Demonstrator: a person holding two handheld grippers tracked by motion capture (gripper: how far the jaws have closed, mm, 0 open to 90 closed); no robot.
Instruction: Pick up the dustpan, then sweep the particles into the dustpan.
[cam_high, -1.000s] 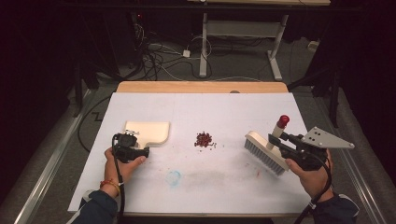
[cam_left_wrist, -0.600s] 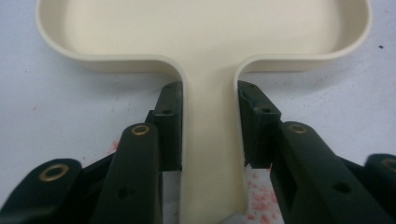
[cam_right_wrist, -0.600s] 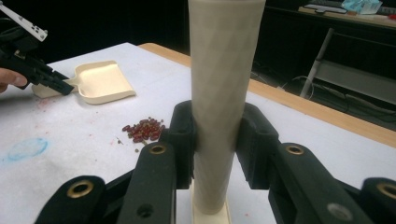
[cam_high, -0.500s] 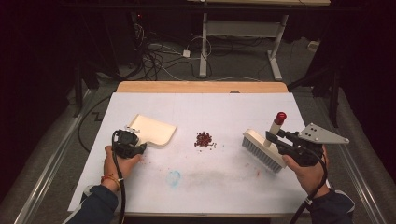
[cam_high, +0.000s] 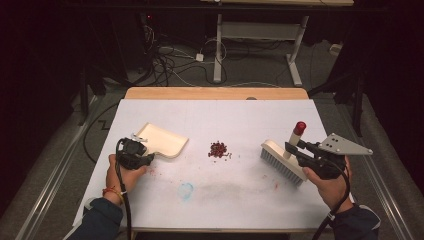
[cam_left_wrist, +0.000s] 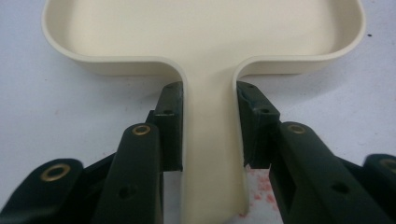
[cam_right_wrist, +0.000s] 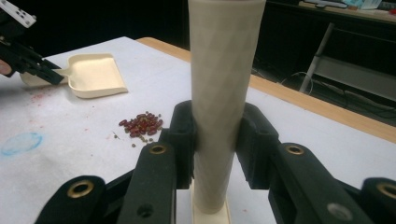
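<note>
A cream dustpan (cam_high: 162, 140) lies on the white table cover at the left, and my left gripper (cam_high: 145, 155) is shut on its handle. In the left gripper view the pads (cam_left_wrist: 170, 121) press both sides of the dustpan's flat handle (cam_left_wrist: 210, 154). At the right, my right gripper (cam_high: 295, 150) is shut on the upright, red-tipped handle (cam_right_wrist: 224, 93) of a cream brush (cam_high: 282, 162), whose bristles rest on the table. A small pile of red beans (cam_high: 219, 149) sits between dustpan and brush, touching neither.
A blue smudge (cam_high: 186, 190) and faint red stains mark the white cover near the front. A wooden edge (cam_high: 215, 93) runs along the table's far side. Beyond it are cables and desk legs on a dark floor.
The left gripper has taken hold of the dustpan's handle, and the pan has turned slightly so its mouth faces more toward the beans. The brush and right hand have stayed put.
</note>
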